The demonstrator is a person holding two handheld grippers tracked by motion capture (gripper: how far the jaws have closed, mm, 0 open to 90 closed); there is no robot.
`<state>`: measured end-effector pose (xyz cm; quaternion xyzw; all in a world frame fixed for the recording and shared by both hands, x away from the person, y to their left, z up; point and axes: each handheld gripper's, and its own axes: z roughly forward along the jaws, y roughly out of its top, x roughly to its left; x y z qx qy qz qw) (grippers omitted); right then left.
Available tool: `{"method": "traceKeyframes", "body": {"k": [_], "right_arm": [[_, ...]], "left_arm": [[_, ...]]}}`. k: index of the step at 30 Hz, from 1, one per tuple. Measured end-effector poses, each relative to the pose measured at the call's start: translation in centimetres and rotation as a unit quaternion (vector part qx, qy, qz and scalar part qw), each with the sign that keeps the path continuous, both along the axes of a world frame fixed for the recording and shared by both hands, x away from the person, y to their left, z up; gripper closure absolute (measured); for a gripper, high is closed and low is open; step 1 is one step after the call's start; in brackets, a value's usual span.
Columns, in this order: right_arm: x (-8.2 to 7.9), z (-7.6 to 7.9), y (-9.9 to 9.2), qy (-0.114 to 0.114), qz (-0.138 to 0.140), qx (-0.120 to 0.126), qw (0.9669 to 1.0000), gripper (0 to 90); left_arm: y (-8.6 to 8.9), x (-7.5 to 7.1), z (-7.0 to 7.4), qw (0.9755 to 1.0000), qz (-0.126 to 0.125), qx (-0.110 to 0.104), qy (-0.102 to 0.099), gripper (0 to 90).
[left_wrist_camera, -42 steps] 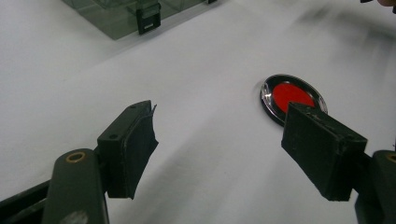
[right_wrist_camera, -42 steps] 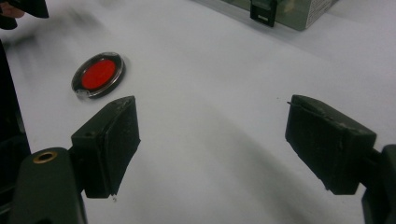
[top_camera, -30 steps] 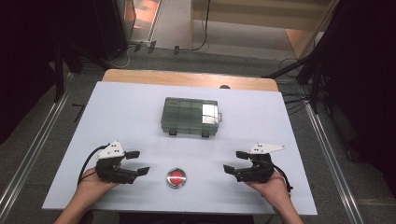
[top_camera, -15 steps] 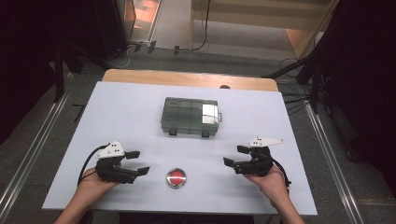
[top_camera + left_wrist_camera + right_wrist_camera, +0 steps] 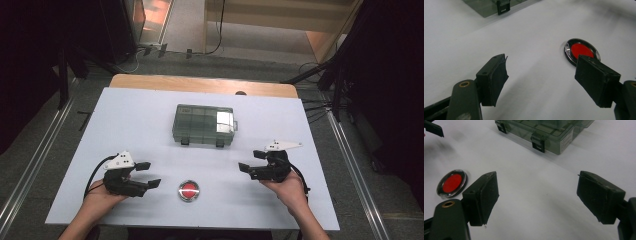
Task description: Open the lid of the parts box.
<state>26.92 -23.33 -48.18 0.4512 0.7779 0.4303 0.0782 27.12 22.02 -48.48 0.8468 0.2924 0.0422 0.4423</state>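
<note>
Nothing is yet gripped: the left claw (image 5: 148,174) and right claw (image 5: 251,161) are held spread over the tabletop (image 5: 150,125), the box (image 5: 204,125) closed ahead, its latches (image 5: 537,145) likely approached next.

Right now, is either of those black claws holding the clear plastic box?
No. The box sits alone farther up the table, while the left gripper and right gripper are both open and empty nearer the person.

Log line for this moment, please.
left gripper: open, empty | right gripper: open, empty | red button: between them | compartment box: closed
</note>
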Motion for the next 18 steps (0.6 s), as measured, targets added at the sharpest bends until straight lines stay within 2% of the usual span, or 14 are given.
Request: {"method": "traceKeyframes", "body": {"k": [11,13,18], "right_arm": [[1.8,0.3,0.5,-0.002,-0.004,-0.009,0.9999,20.2],[2.0,0.3,0.5,-0.002,-0.005,-0.010,0.9999,20.6],[2.8,0.5,0.7,-0.003,-0.007,-0.009,0.9999,21.9]], "left_arm": [[0.2,0.1,0.1,0.9999,0.003,-0.015,0.000,25.0],[0.2,0.2,0.1,0.9999,0.005,-0.015,0.004,21.5],[0.2,0.2,0.0,0.9999,0.006,-0.014,0.006,21.5]]}}
